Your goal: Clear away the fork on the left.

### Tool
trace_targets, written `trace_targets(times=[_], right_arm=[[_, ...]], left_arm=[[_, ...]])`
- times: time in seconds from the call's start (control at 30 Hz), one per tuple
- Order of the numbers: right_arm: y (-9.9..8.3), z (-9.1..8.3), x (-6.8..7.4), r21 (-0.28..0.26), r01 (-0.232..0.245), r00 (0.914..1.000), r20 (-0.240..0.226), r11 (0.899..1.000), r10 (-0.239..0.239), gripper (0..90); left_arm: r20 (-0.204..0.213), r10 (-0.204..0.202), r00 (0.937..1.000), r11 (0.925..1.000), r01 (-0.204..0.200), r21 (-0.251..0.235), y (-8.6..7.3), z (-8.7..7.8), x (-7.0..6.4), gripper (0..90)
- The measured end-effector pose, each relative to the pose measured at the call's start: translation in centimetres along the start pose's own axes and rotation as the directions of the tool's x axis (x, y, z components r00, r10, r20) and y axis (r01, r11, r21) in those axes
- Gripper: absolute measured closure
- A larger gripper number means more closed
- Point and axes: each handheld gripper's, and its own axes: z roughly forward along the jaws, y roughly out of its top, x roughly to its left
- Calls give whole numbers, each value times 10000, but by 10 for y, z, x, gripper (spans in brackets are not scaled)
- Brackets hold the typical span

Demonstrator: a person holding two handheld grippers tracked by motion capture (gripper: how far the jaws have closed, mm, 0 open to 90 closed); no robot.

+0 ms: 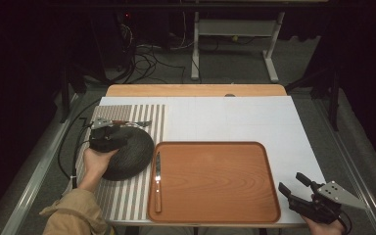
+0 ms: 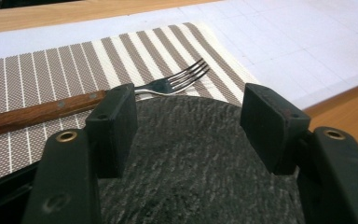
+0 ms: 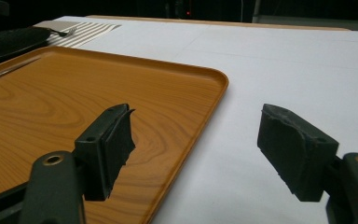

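Hovering over the dark stone-textured plate (image 1: 128, 152) on the striped placemat (image 1: 127, 196), at the desk's left side, the left gripper (image 1: 108, 138) had its fingers (image 2: 114, 123) spread and empty, straddling the plate's far rim just short of the wooden-handled fork (image 2: 121, 93). That plate looked heavy, rigid, rough-surfaced and chippable, so pinching its rim firmly seemed wisest. Farther right lay the knife (image 1: 157, 178) on the wooden tray (image 1: 215, 181), and the right gripper (image 1: 293, 185) idled released beside it.
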Motion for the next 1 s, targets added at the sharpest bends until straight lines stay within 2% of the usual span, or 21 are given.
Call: trace_targets(times=[0.1,0.23,0.33,0.43,0.7,0.8,0.93,1.0], right_arm=[[0,0,0,-21,-4,10000,-18,10000,4,268],[0,1,0,88,14,10000,32,10000,-15,268],[0,1,0,100,53,10000,63,9999,-54,267],[0,1,0,134,66,9999,102,9999,-68,267],[0,1,1,158,77,9999,134,9998,-79,267],[-1,2,0,202,66,9999,147,9998,-69,267],[0,2,1,284,142,9998,126,9995,-145,266],[0,2,2,308,154,9998,112,9994,-158,266]], left_arm=[[-95,-184,9998,9995,187,255,3,6,4,341],[-68,-563,9984,9980,565,269,7,11,10,341],[-214,-479,9986,9982,486,347,11,15,13,341],[-287,-586,9979,9974,597,403,13,18,16,344],[-403,-665,9970,9932,700,934,17,25,27,342],[-467,-694,9965,9942,730,793,21,26,31,343],[-581,-780,9953,9881,849,1282,26,30,37,344],[-721,-639,9953,9888,730,1306,28,31,39,343]])
